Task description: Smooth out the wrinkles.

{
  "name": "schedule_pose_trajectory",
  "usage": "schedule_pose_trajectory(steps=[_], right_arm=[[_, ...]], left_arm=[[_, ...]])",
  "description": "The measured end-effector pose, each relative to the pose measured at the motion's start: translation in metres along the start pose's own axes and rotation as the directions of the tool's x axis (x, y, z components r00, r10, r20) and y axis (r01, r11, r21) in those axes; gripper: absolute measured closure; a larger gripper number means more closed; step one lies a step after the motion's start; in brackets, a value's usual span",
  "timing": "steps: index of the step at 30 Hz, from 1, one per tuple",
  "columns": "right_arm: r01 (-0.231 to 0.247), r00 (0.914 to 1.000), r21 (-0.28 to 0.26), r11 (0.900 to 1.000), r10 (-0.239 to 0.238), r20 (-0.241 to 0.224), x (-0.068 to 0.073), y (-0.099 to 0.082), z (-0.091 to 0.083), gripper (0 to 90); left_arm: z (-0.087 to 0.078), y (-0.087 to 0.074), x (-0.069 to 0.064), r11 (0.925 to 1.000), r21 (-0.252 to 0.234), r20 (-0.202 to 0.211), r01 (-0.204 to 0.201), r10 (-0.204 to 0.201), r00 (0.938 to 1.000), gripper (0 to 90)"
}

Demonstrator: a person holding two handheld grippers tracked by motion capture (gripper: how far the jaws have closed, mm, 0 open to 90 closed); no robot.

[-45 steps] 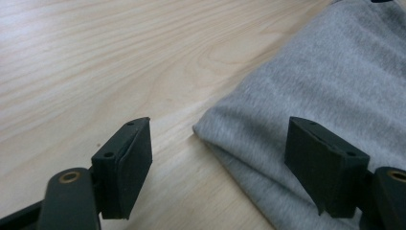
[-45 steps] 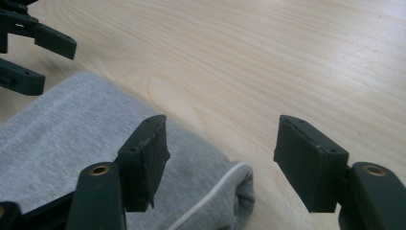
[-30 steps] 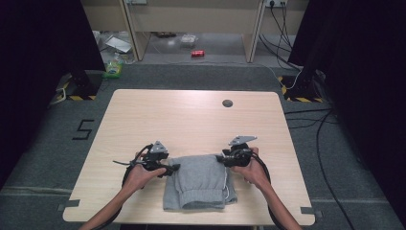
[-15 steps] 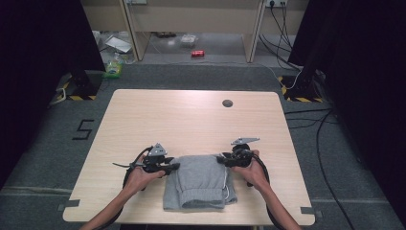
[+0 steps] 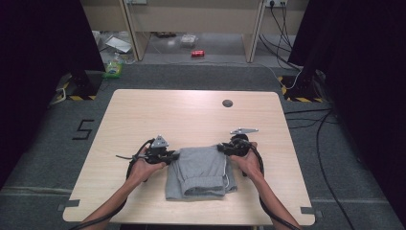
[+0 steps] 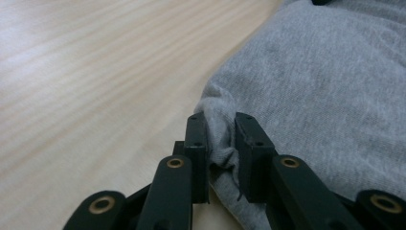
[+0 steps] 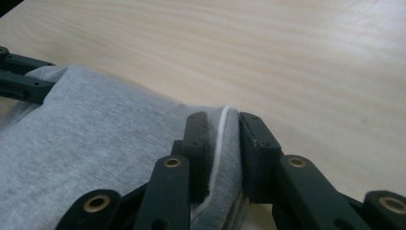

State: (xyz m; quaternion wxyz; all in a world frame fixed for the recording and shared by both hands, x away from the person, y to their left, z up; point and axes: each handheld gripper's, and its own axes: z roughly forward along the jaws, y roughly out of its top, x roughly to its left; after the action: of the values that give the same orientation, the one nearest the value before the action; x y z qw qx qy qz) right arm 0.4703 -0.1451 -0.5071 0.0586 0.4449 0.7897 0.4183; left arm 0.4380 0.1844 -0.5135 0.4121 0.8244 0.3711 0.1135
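Grey sweatpants (image 5: pixel 201 172) lie pinched at opposite corners by left claw (image 6: pixel 221 143) and right claw (image 7: pixel 224 143).

Beyond our pale wooden bench (image 5: pixel 143 115) we see a red can (image 5: pixel 197 53) on the grey floor (image 5: pixel 201 76), a green bottle (image 5: pixel 113 69), and black cables (image 5: pixel 330 158).

far tabletop (image 5: pixel 191 115) open, garment (image 5: pixel 201 167) near edge

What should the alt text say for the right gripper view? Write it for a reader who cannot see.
The right gripper is shut on a fold of grey cloth with a white stripe along the pinched edge. The cloth lies on a light wooden table, and the left gripper shows at its far corner.
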Motion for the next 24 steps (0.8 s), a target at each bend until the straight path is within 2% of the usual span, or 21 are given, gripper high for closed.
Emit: schedule_pose_trajectory(steps=[4, 8, 10, 13, 16, 20, 22, 24], right_arm=[[-0.013, 0.9996, -0.016, 0.9998, 0.013, 0.026, -0.009, 0.015, 0.011, 74.2], [-0.043, 0.9984, -0.031, 0.9986, 0.044, 0.035, -0.017, 0.024, 0.021, 74.5], [-0.044, 0.9979, -0.032, 0.9985, 0.045, 0.045, -0.020, 0.028, 0.024, 74.5], [-0.050, 0.9969, -0.039, 0.9980, 0.052, 0.059, -0.023, 0.034, 0.025, 75.4], [-0.063, 0.9953, -0.048, 0.9968, 0.066, 0.071, -0.027, 0.039, 0.027, 76.2], [-0.077, 0.9941, -0.051, 0.9957, 0.081, 0.072, -0.030, 0.040, 0.030, 74.8], [-0.070, 0.9946, -0.049, 0.9963, 0.074, 0.073, -0.029, 0.039, 0.029, 70.4], [-0.080, 0.9942, -0.036, 0.9962, 0.082, 0.069, -0.029, 0.038, 0.029, 62.3]], left_arm=[[0.007, 0.008, 0.013, 0.9999, -0.004, -0.018, 0.013, -0.013, 0.9998, 76.0], [0.013, 0.016, 0.020, 1.0000, 0.007, -0.044, -0.002, 0.003, 0.9990, 76.0], [0.016, 0.020, 0.024, 0.9998, 0.010, -0.057, -0.016, 0.016, 0.9982, 76.0], [0.020, 0.025, 0.029, 0.9998, 0.014, -0.070, -0.014, 0.015, 0.9974, 76.0], [0.023, 0.028, 0.033, 0.9999, 0.012, -0.077, 0.000, 0.001, 0.9970, 76.0], [0.023, 0.027, 0.035, 0.9998, 0.009, -0.065, 0.020, -0.019, 0.9977, 74.5], [0.023, 0.026, 0.037, 0.9989, 0.004, -0.057, 0.046, -0.046, 0.9973, 72.5], [0.022, 0.025, 0.039, 0.9973, 0.000, -0.051, 0.073, -0.073, 0.9960, 68.0]])
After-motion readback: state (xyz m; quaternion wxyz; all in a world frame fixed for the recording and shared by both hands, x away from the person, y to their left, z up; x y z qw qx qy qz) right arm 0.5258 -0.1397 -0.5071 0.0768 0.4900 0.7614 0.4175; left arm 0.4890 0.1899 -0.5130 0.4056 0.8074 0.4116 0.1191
